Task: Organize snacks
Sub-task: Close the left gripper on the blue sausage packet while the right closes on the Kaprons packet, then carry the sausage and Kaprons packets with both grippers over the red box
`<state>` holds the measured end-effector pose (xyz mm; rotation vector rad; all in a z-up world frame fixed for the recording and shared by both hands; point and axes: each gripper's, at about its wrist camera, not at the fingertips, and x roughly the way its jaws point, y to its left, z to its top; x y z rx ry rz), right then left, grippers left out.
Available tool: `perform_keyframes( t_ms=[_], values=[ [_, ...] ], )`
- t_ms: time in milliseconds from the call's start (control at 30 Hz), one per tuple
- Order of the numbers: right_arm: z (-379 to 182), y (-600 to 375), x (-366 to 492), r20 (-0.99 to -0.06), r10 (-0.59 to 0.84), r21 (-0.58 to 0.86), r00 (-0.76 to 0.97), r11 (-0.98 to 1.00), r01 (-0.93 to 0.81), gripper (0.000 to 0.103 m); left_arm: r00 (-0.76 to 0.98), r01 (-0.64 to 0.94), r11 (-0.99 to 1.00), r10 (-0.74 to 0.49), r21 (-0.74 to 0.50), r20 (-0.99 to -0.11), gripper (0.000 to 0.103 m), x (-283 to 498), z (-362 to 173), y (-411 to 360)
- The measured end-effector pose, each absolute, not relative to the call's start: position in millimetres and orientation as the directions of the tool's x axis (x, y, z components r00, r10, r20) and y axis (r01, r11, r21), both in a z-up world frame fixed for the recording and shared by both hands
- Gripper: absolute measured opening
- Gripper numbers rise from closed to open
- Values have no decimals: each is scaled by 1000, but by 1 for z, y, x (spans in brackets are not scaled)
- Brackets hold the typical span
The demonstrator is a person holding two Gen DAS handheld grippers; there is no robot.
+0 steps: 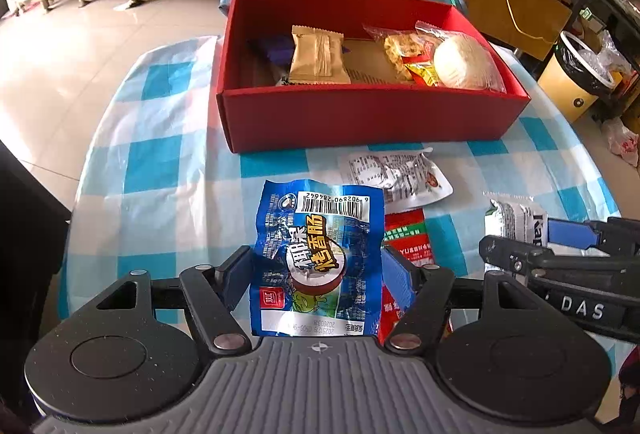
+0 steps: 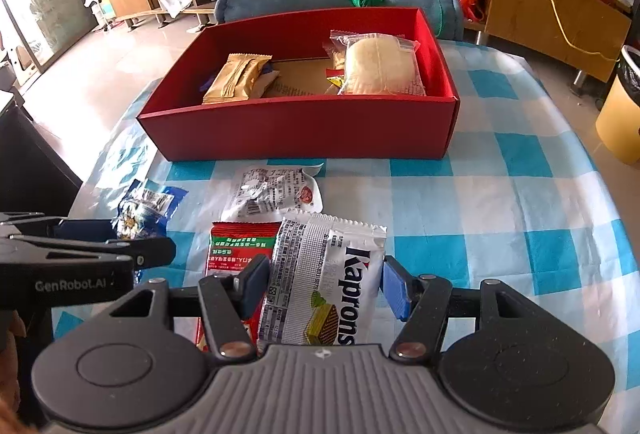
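Left claw (image 1: 318, 272) pinches the blue sausage pack (image 1: 316, 262) by its side edges, lifted off the counter (image 1: 160, 154); right claw (image 2: 324, 284) pinches the white wafer pack (image 2: 326, 282) the same way, low over the other packets. Risk: both films are slick and crinkled, so either pack could slide out on the way to the red box (image 1: 360, 114), and the right claw could drag the red packet (image 2: 240, 246) lying under it. Box sits just ahead of both claws, already holding a few snacks, middle free.
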<state>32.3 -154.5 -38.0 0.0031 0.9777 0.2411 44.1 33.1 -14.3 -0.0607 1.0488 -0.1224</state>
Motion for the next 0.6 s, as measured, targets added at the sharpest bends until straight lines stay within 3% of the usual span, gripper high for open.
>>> perform_keyframes(
  t_ms=[600],
  values=[
    [-20, -153, 46, -785, 208, 113, 584, 974, -196, 55, 556, 80, 993, -118, -89, -822, 75, 55, 5, 23]
  ],
)
